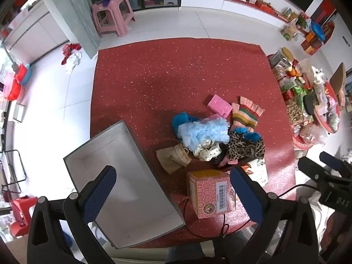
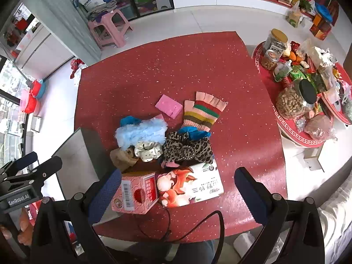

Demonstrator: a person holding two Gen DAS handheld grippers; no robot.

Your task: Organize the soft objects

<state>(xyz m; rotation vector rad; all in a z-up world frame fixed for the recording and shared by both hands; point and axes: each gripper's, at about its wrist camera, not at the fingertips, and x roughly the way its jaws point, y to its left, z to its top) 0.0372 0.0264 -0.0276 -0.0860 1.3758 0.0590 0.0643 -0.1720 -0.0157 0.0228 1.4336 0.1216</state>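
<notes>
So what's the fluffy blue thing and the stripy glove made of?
The fluffy blue thing looks like soft fake fur or plush, judging by its long fuzzy fibres. The stripy glove looks knitted, probably yarn: ribbed stripes show.

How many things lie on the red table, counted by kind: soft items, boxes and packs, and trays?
Soft items: 7 (glove, pink cloth, blue fluff, dotted scrunchie, leopard cloth, tan cloth, blue cloth)
Boxes and packs: 2 (pink box, tissue pack)
Trays: 1 (grey tray)
Total: 10
</notes>
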